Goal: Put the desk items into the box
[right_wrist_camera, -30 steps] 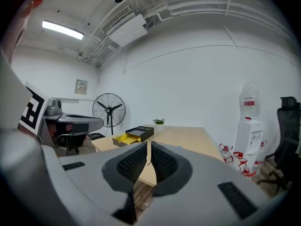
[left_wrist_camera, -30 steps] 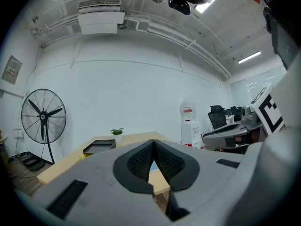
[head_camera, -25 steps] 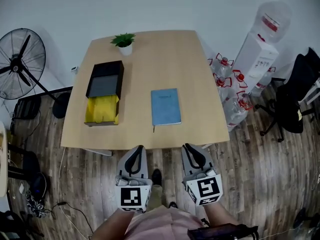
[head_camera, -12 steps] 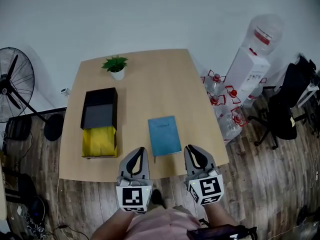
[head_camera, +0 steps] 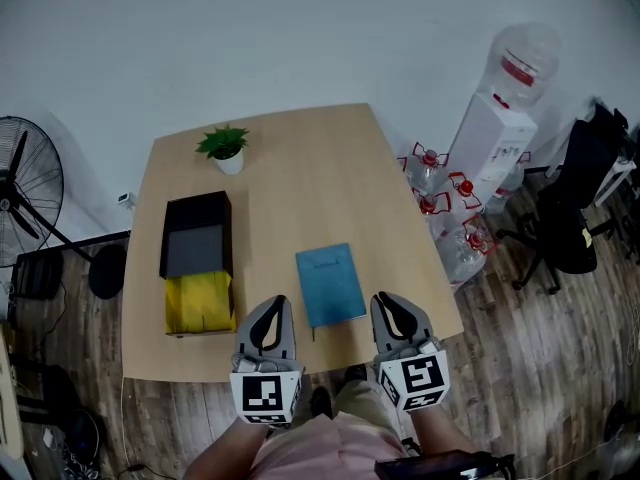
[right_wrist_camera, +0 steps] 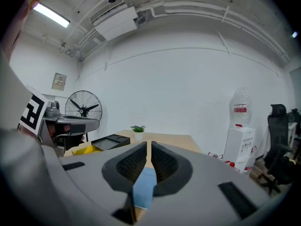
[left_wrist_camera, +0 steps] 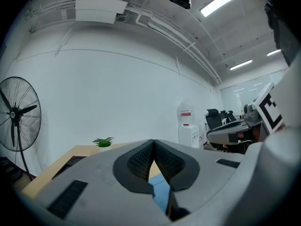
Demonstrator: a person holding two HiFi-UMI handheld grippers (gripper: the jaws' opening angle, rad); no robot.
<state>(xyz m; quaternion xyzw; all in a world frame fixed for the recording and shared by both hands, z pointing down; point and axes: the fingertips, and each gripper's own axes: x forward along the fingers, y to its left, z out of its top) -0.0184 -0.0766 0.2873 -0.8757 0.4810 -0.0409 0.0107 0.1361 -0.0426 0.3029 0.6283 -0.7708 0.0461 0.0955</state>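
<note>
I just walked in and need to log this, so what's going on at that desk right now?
A person holds a tool in each hand at the near edge of the desk. The left tool and the right tool are both shut and hold nothing. A blue notebook lies untouched on the desk between them. To its left sits a black box with a yellow part at its near end. A small potted plant stands at the far side. Nothing is picked up yet.

Office setting: wooden bench (head_camera: 300, 158), water dispenser (head_camera: 495, 133) with spare bottles (head_camera: 440, 203), black swivel chair (head_camera: 575, 218), pedestal fan (head_camera: 25, 203), wood-plank floor (head_camera: 540, 348).
</note>
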